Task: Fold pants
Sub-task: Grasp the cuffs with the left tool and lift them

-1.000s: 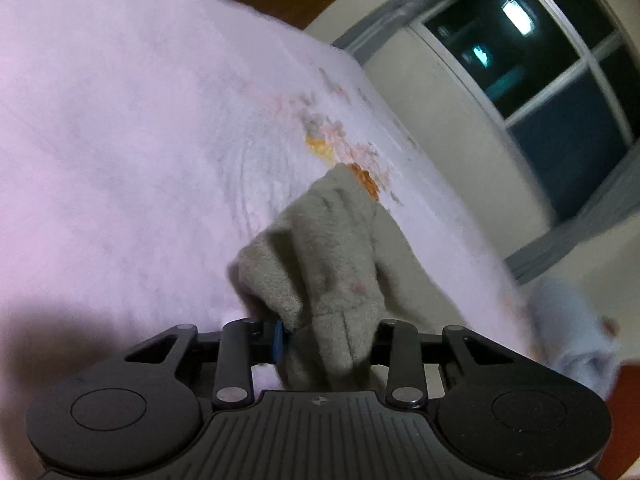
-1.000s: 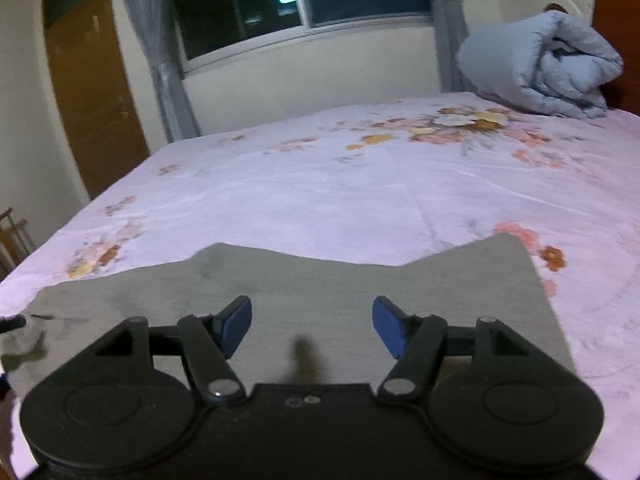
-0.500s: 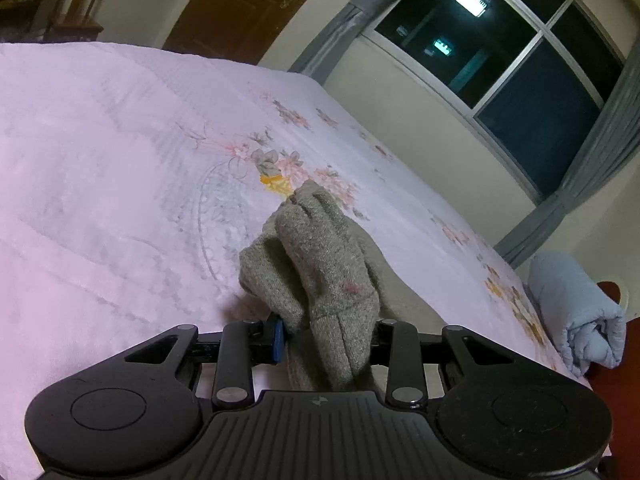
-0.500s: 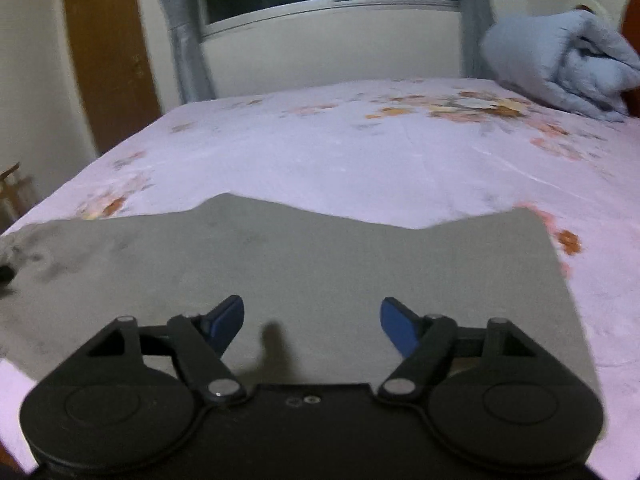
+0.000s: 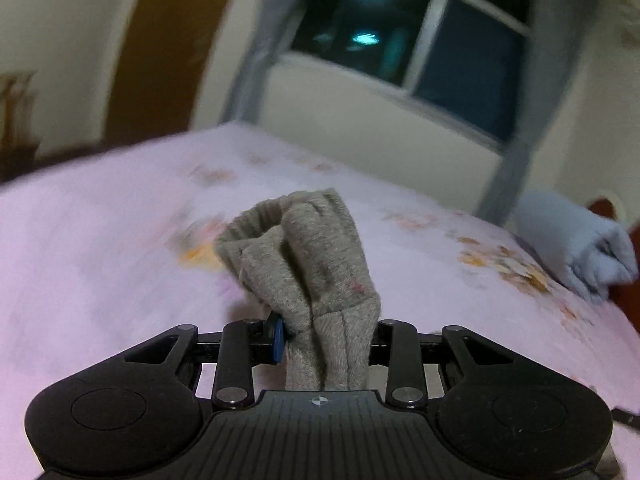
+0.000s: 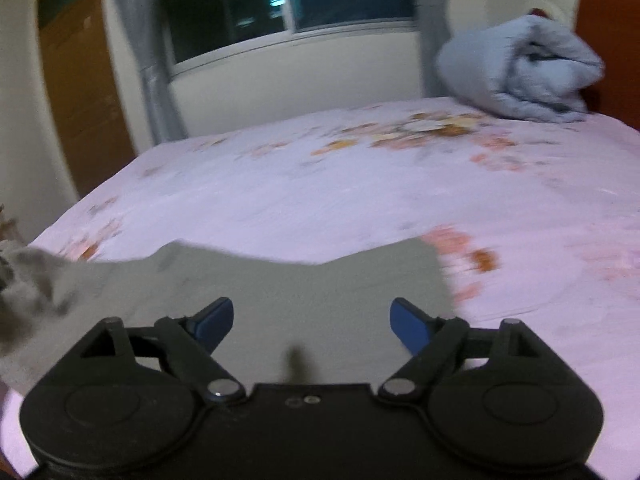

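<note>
Grey pants (image 6: pixel 288 292) lie flat on the pink floral bed sheet (image 6: pixel 320 200) in the right wrist view, with their left end lifted and blurred at the frame's left edge. My right gripper (image 6: pixel 312 318) hovers over the flat cloth; its jaws are opening and nothing sits between the blue pads. In the left wrist view my left gripper (image 5: pixel 326 338) is shut on a bunched end of the pants (image 5: pixel 316 264), which rises in a thick fold above the bed sheet (image 5: pixel 100 260).
A rolled light-blue quilt (image 6: pixel 520 68) lies at the bed's far right by a brown headboard (image 6: pixel 612 40); the quilt (image 5: pixel 576 244) also shows in the left view. A dark window (image 6: pixel 280 4) with grey curtains and a wooden door (image 6: pixel 76 92) stand behind the bed.
My left gripper has risen and rolled level with the bunched cloth still held. The right gripper's jaws have spread wider above the flat pants, whose left end has lifted.
</note>
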Demonstrator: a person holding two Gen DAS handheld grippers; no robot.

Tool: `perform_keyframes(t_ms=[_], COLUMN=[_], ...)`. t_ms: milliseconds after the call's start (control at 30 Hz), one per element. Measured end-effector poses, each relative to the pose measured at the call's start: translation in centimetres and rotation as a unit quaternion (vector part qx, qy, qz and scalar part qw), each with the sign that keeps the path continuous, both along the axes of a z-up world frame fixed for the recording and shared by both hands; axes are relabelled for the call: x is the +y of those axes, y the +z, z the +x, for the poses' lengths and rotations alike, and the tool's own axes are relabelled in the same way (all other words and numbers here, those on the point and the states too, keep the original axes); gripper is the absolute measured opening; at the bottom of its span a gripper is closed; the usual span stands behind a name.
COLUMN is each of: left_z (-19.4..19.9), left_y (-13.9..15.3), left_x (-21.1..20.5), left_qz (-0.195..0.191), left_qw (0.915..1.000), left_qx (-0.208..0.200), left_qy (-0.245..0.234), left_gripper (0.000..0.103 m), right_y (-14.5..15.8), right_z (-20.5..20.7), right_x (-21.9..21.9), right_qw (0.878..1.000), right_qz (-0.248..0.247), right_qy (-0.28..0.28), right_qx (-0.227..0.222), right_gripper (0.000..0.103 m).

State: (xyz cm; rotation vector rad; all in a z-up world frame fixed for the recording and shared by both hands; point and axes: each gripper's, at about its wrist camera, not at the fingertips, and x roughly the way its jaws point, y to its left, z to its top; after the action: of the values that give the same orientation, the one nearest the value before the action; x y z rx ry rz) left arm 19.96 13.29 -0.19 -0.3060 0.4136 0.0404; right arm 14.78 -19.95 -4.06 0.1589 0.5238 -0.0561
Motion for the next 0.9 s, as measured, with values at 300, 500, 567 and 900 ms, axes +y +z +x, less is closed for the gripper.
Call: perform_keyframes(t_ms=[300, 500, 567, 900], left_z=[1.2, 0.2, -0.9, 0.0], left_y=[3.2, -5.5, -5.9, -4.4], left_x=[-22.1, -33.9, -33.7, -34.4], left_qz=[0.134, 0.176, 0.181, 0.202], left_qw=[0.9590, 0.9201, 0.9285, 0.9155], left_qx=[-0.057, 0.048, 0.026, 0.053], left_qy=[-0.243, -0.347, -0.323, -0.344], left_gripper=[0.033, 0.033, 0.033, 0.046], right_y=[0.9, -0.9, -1.2, -1.4], right_z=[-3.4, -6.0, -6.5, -7.0], right_x=[-10.5, -14.0, -14.7, -14.7], right_qw=[0.993, 0.989, 0.988, 0.989], right_qz=[0.051, 0.069, 0.086, 0.093], right_qy=[-0.100, -0.129, -0.130, -0.118], right_qx=[-0.026, -0.002, 0.000, -0.007], right_gripper=[0.081, 0.081, 0.081, 0.082])
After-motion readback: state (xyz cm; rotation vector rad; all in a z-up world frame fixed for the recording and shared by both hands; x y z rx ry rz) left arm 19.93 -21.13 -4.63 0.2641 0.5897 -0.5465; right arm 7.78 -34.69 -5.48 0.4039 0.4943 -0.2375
